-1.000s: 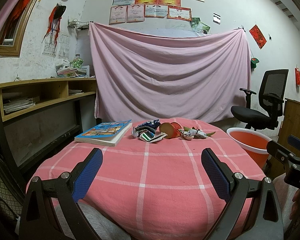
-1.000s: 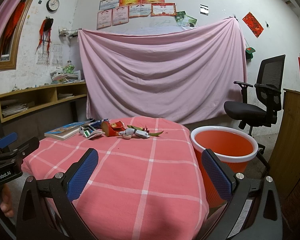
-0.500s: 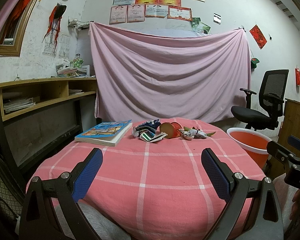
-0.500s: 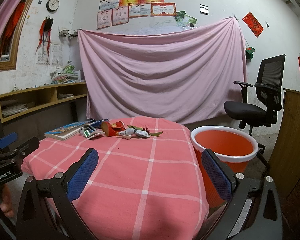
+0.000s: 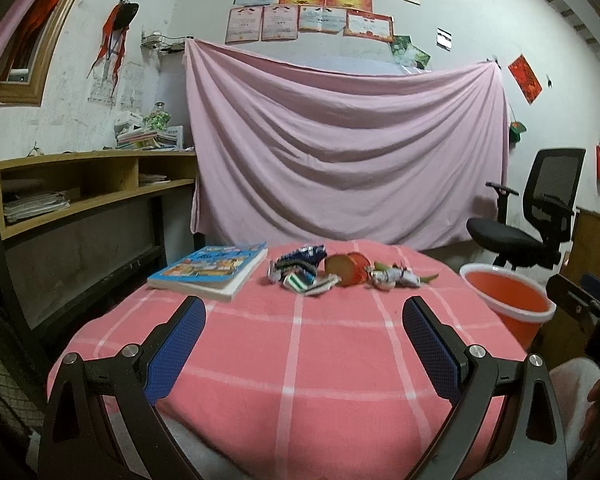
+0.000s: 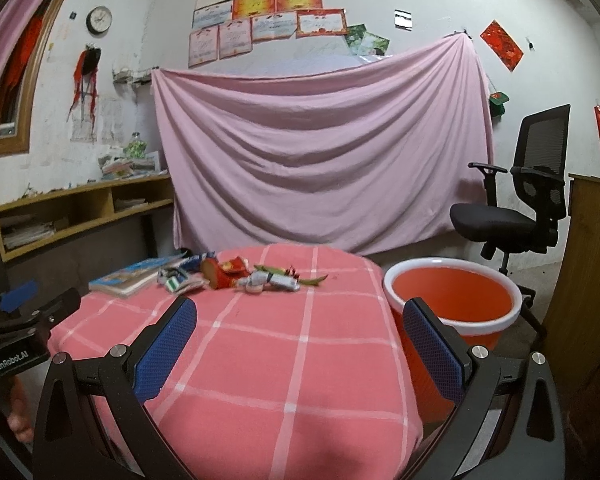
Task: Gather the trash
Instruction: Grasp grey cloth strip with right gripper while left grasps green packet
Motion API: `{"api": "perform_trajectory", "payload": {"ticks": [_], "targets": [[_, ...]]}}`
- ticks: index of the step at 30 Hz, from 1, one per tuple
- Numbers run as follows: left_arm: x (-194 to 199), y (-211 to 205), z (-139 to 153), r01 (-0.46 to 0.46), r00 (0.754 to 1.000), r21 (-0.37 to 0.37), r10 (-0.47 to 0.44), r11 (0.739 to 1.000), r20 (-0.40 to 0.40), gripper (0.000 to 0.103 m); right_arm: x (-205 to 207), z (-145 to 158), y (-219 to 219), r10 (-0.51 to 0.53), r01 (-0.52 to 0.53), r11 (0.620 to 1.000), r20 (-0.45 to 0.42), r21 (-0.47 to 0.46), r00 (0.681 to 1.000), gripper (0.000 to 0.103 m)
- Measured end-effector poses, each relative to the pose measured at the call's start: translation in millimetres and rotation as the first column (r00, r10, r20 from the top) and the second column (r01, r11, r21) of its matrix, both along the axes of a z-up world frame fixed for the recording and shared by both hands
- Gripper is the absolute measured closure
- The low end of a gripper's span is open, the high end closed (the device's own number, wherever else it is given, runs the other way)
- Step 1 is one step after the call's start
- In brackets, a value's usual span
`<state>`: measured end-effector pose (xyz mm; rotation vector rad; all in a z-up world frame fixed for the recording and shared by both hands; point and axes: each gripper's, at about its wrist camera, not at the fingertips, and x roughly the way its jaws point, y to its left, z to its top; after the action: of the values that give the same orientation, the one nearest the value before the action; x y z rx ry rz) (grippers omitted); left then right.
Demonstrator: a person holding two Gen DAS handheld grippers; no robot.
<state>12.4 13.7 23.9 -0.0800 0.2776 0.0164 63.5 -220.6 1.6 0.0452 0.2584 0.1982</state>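
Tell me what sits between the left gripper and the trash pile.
Only bare pink checked tablecloth lies between the open left gripper and the wrappers, as the left wrist view shows.

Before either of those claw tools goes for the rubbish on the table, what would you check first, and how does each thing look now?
1. Left gripper open and holding nothing: ok.
2. Right gripper open and holding nothing: ok.
3. Trash in sight: ok. The crumpled wrappers and the red packet lie at the far side of the pink checked tablecloth.
4. Orange bucket ready: ok, it stands beside the table with its mouth open.
5. Book apart from the wrappers: cannot tell, the picture is blurred there.
6. Grippers near the trash: not ok, both are at the table's near edge.
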Motion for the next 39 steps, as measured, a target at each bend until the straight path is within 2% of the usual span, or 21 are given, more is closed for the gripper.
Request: {"api": "perform_trajectory", "payload": {"ticks": [8,14,21,24,30,36,39], "targets": [[66.8,23.9,14.8,-0.025,1.000,-0.080,0.025,0.996,-0.001,0.007,42.5,17.3,-0.3,0.019,-0.019,1.000,0.064,-0.010,0.998,0.000],[112.7,39.4,12.9,-0.064,0.998,-0.083,0.062,0.994,-0.027,0.007,85.5,24.7,4.9,0.061,-0.060,0.998,0.086,-0.011,0.994,0.000],[155.2,51.6,15.1,-0.068,0.998,-0.079,0.068,0.995,-0.005,0.007,141.6,28.1,17.1,0.055,-0.055,0.998,0.065,-0.001,0.996,0.000],[176.3,55.8,9.5,-0.068,0.997,-0.080,0.065,0.994,-0.042,0.007,160.9,24.7,23.9,0.064,-0.064,0.998,0.055,-0.008,0.996,0.000],[215.8,59.3,-15.0,-0.045,0.981,-0.117,0.022,0.992,-0.195,0.007,188.1,5.3,34.2,0.086,-0.086,0.996,-0.043,-0.010,0.995,0.000],[242.5,55.8,-34.3,-0.006,0.951,-0.170,-0.047,0.985,-0.305,0.008,208.5,-14.9,42.2,0.120,-0.125,0.992,-0.194,-0.014,0.974,0.000],[245.2,55.1,-40.1,0.000,0.939,-0.190,-0.065,0.982,-0.338,0.016,212.3,-24.8,46.7,0.135,-0.146,0.989,-0.260,-0.025,0.956,0.005]]}}
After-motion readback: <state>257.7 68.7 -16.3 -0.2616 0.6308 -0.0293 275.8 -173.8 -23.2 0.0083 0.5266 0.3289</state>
